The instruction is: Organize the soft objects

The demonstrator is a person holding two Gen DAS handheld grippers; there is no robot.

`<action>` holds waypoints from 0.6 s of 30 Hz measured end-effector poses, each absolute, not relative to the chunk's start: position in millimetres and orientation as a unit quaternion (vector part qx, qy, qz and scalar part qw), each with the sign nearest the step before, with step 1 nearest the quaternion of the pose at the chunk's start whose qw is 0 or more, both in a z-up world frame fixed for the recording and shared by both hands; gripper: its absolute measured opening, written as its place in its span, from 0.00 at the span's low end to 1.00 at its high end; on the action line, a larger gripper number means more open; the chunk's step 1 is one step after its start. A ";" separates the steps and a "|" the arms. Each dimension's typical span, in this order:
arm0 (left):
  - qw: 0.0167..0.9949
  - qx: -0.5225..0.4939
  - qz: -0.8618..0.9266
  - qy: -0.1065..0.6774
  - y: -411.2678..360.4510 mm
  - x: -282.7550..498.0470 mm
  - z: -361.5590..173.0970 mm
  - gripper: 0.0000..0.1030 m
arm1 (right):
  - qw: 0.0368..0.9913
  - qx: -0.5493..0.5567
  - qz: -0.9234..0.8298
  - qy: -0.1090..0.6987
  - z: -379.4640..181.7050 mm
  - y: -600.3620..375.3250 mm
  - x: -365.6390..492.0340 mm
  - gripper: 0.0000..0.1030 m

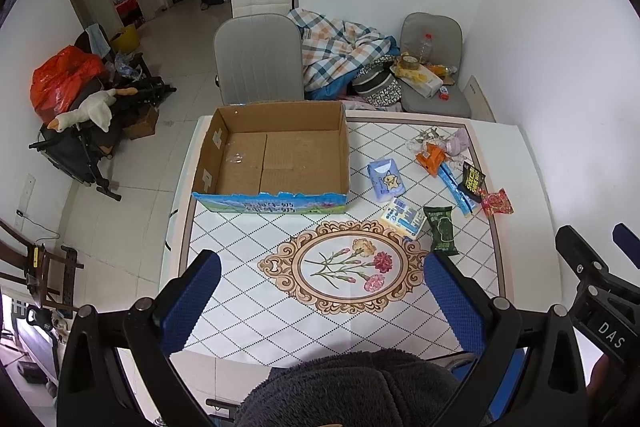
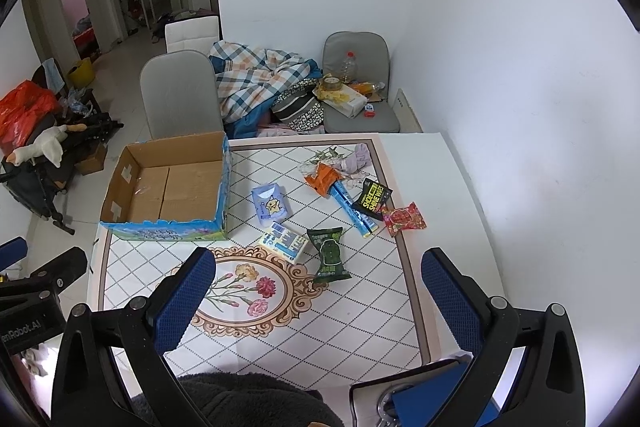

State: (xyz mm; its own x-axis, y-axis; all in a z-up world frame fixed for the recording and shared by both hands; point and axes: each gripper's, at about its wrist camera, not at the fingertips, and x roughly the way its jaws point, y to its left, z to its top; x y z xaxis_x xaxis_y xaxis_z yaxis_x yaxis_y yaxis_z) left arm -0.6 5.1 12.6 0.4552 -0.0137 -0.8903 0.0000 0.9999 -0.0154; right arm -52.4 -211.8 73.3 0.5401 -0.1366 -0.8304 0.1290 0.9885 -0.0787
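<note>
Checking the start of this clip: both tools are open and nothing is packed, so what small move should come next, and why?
Probably lower the open right tool onto the green packet, the item nearest it. The cardboard box holds no packets, all lie loose on the table, and the left tool is open too.

Open cardboard box sits far-left on table, empty; soft packets lie scattered flat to its right, w/ cloth bundle far-right.

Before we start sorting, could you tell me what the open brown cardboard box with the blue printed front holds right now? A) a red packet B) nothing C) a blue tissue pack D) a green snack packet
B: the open brown cardboard box shows only its bare floor flaps; the packets lie on the table beside it.
</note>
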 end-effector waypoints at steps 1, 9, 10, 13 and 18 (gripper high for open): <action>0.854 -0.006 -0.004 0.520 4.8 -0.5 12.7 1.00 | 0.877 -0.004 -0.076 0.474 73.1 -211.8 -52.2 1.00; 0.857 -0.006 -0.001 0.516 3.0 1.1 14.2 1.00 | 0.879 -0.007 -0.073 0.471 73.2 -210.5 -51.9 1.00; 0.857 -0.006 0.000 0.515 2.5 1.5 14.4 1.00 | 0.879 -0.009 -0.074 0.470 73.0 -210.0 -51.8 1.00; 0.858 -0.007 0.001 0.514 3.3 1.7 15.1 1.00 | 0.880 -0.010 -0.073 0.469 73.8 -209.6 -50.6 1.00; 0.859 -0.005 0.003 0.512 6.0 2.2 15.3 1.00 | 0.881 -0.011 -0.070 0.468 74.6 -206.7 -47.8 1.00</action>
State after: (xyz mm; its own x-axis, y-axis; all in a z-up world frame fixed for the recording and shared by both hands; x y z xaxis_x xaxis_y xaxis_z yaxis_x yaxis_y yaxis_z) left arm 2.2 6.0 15.3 0.4760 -0.0003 -0.8794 -0.0107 0.9999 -0.0061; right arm -47.8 -206.7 74.6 0.5525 -0.1333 -0.8228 0.1124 0.9900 -0.0849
